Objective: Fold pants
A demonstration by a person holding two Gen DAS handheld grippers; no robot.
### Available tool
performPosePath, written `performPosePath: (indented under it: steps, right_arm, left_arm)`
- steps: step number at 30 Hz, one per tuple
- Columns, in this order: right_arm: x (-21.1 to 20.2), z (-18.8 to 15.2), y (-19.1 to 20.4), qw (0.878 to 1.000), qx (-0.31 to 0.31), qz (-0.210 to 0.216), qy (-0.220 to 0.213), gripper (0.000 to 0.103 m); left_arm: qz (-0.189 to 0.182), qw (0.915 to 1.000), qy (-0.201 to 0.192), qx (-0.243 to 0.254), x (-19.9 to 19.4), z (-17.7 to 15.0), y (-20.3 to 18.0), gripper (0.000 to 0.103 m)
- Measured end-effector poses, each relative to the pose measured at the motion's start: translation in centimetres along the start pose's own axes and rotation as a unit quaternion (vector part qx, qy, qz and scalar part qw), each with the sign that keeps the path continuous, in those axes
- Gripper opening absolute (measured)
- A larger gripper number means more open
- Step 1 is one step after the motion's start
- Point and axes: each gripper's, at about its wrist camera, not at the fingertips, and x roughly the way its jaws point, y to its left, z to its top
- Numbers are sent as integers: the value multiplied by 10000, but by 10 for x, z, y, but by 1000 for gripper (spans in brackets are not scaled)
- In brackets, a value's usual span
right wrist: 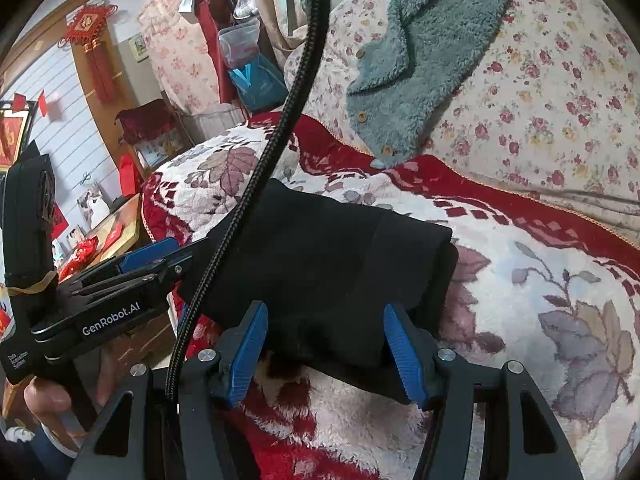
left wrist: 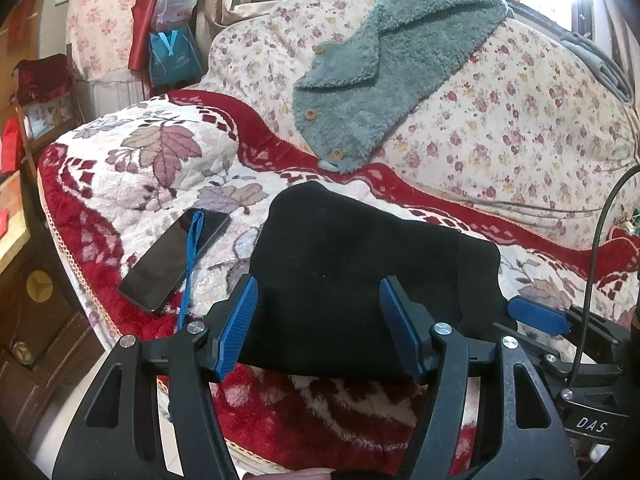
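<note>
Black pants folded compact on sofa blanket. Left tool and right tool both spread wide, gripping nothing. Suggest: press edges flat, avoid phone.

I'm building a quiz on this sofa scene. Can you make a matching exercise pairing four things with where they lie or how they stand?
Things:
1. black pants
2. phone
3. teal fleece jacket
4. left gripper

Places or states:
A. draped over the floral sofa back
B. folded on the red and white blanket
C. open, near the folded edge
D. left of the pants, under a blue strap

Pairs: 1-B, 2-D, 3-A, 4-C
</note>
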Motion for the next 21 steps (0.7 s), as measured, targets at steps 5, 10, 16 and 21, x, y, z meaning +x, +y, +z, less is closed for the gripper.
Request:
performPosePath:
  steps: [5, 10, 16, 21]
  right_arm:
    - [3, 1, 2, 10000, -18, 21, 24, 58]
    - [5, 2, 4, 10000, -22, 18, 45, 58]
    - [8, 2, 5, 10000, -40, 18, 61, 59]
    - [9, 2, 6, 10000, -33, 30, 57, 59]
  left_arm:
    - [6, 10000, 10, -21, 3, 0, 3, 64]
    - [8, 10000, 9, -18, 4, 0, 3, 64]
    - [7, 10000, 25, -21, 4, 1, 4, 64]
    - [8, 10000, 19, -46, 4, 0, 6, 64]
